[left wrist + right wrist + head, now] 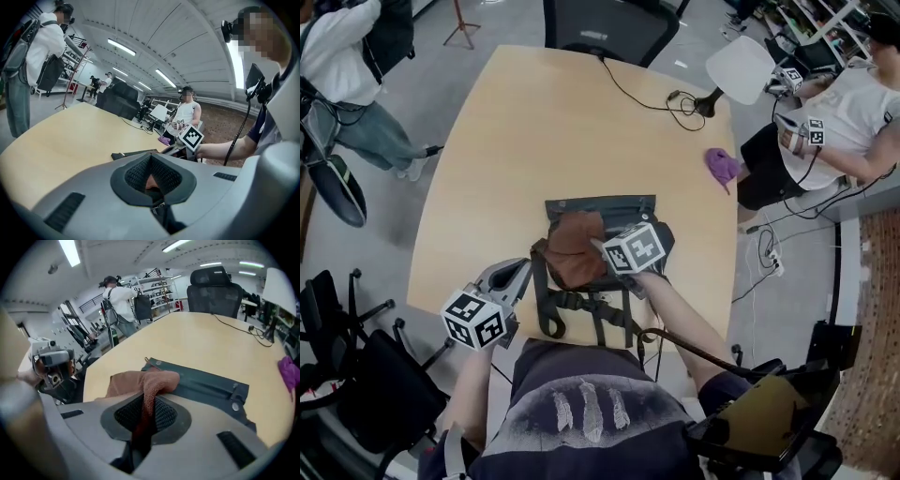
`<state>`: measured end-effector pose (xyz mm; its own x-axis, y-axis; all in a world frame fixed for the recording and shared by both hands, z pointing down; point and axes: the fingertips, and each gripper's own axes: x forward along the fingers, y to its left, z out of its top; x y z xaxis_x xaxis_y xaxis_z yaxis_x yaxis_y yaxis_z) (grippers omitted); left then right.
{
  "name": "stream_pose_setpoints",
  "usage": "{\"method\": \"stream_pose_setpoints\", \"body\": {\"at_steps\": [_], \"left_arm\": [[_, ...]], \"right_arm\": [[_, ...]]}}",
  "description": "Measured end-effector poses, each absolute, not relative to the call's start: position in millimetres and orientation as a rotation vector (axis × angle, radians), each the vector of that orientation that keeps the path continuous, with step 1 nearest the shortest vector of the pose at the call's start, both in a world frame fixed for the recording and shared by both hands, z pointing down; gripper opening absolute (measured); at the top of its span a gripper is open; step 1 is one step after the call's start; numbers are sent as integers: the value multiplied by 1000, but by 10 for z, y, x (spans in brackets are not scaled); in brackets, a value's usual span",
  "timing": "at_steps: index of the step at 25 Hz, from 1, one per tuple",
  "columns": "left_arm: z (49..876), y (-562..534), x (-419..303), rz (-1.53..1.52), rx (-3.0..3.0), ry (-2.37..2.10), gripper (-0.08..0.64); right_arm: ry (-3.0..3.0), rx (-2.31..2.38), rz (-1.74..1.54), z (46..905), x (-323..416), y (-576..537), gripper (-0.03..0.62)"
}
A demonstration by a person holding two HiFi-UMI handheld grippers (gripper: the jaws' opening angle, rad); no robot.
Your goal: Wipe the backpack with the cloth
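A dark grey-green backpack point(619, 211) lies flat near the table's front edge, its straps point(581, 314) hanging toward me. A brown cloth point(575, 248) rests on its left half. My right gripper point(600, 247) is over the backpack and shut on a fold of the cloth point(150, 380), which runs up between its jaws onto the backpack point(206, 383). My left gripper point(525, 272) sits at the backpack's left edge. In the left gripper view its jaws point(152, 187) are closed with a dark strap pinched between them.
A purple rag point(722, 167) lies near the table's right edge, with a white lamp point(741, 67) and its black cable point(647, 98) behind it. A black office chair point(605, 28) stands at the far side. One person sits at the right point(844, 122); another stands at the far left point(347, 66).
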<state>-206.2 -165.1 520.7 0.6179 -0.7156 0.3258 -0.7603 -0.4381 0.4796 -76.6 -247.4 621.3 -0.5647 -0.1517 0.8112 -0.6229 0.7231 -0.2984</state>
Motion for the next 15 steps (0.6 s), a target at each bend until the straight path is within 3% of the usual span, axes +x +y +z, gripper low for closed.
{"method": "stream_pose_setpoints", "body": {"at_steps": [9,15], "left_arm": [[5198,-1806,-1706,132,2290,-1054,6],[5238,-1803,-1664,139,2277,-1044,6]], "right_arm": [[-1915,842,596,6259,589,-3008,37],[-1852,1109,395,5816,1236,-3492,37]]}}
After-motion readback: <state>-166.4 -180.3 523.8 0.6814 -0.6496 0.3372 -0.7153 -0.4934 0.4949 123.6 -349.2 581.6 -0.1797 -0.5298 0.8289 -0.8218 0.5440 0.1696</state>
